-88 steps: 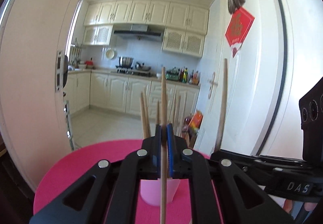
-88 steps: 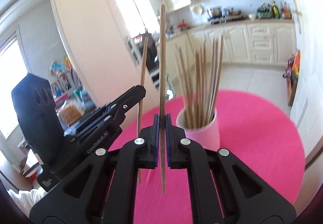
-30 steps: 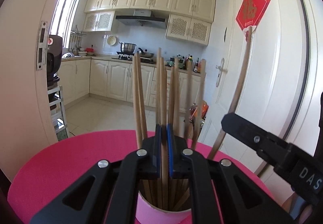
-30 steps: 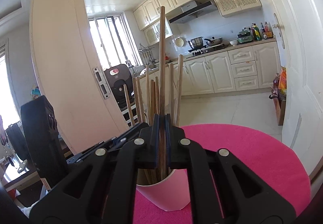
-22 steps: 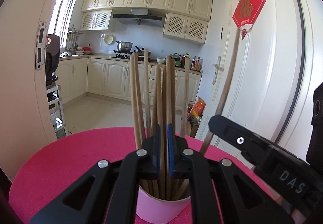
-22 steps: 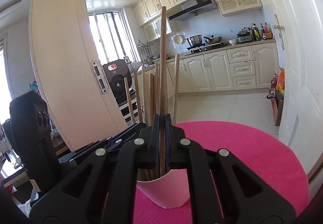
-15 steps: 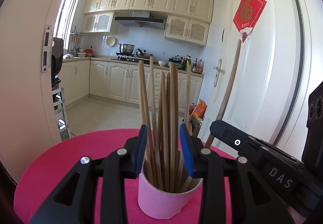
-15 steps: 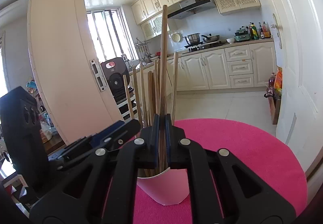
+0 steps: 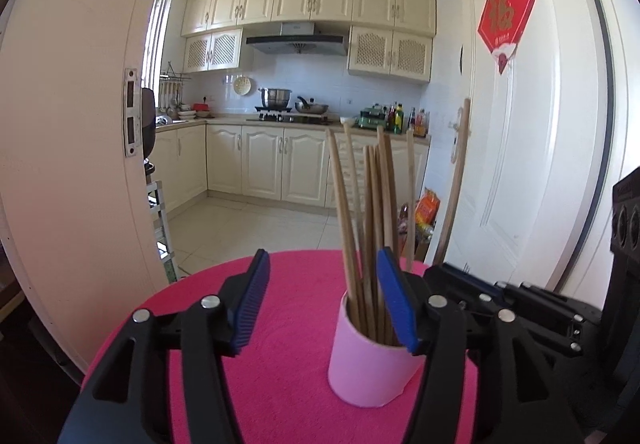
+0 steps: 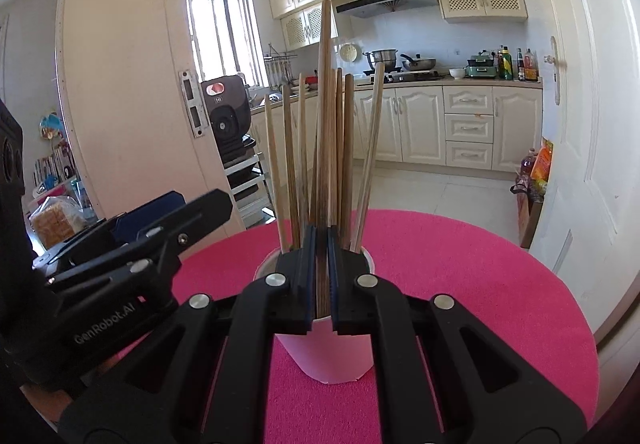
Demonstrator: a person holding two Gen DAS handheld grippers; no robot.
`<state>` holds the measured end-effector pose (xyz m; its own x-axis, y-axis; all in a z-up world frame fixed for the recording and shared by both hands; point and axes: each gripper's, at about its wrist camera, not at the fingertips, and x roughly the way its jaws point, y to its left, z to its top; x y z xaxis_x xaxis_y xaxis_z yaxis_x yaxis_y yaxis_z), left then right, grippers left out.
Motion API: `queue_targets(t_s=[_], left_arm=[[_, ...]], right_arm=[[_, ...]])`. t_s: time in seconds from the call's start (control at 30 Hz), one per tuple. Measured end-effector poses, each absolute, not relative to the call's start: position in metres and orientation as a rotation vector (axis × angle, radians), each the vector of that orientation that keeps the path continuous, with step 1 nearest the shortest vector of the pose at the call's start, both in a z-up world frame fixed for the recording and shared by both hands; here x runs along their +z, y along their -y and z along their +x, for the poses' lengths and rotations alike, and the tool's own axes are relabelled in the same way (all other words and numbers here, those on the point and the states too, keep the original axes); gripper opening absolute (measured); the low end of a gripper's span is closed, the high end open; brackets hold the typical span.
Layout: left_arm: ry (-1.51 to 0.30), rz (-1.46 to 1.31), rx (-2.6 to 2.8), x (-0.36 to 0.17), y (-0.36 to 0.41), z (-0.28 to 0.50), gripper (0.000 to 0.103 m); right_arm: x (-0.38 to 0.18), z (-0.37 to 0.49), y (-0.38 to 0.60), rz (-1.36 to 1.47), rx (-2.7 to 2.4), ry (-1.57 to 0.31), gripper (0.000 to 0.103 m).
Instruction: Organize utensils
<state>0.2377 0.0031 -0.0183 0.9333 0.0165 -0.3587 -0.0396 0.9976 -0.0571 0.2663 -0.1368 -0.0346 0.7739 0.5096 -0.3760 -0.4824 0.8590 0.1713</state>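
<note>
Chopstick (image 10: 325, 132) clamped in R gripper (image 10: 321, 276) above cup (image 10: 332, 360) | L gripper (image 9: 320, 300) wide, empty | advise: lower straight, then release.

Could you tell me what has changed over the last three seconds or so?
Both grippers carried their chopsticks down into the pink cup. The left gripper then opened, leaving its chopstick in the cup, and shifted left. The right gripper stays shut on its chopstick, now lowered into the cup. The cup stayed put.
</note>
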Motion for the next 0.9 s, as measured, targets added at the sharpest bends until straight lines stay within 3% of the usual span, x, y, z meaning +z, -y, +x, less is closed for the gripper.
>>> queue_targets(t_s=[0.13,0.17,0.2,0.27,0.57,0.9], left_arm=[[-0.38,-0.073,0.047,-0.016,-0.012,0.229,0.061],[-0.382,-0.074,0.05,-0.015,-0.014,0.226,0.061],[-0.385,-0.075,0.051,-0.014,-0.015,0.223,0.061],[-0.384,-0.077,0.062,-0.012,-0.017,0.217,0.062],[-0.371,-0.108,0.018,0.007,-0.018,0.174,0.067],[-0.31,-0.022,0.019,0.027,0.0,0.101,0.069]], right_arm=[[-0.03,0.26,0.138,0.071,0.519,-0.432,0.01],[-0.028,0.258,0.138,0.079,0.514,-0.429,0.017],[-0.025,0.254,0.141,0.091,0.505,-0.423,0.032],[-0.021,0.246,0.146,0.106,0.475,-0.403,0.045],[0.002,0.194,0.165,0.094,0.411,-0.347,0.053],[0.029,0.104,0.176,0.044,0.278,-0.221,0.077]])
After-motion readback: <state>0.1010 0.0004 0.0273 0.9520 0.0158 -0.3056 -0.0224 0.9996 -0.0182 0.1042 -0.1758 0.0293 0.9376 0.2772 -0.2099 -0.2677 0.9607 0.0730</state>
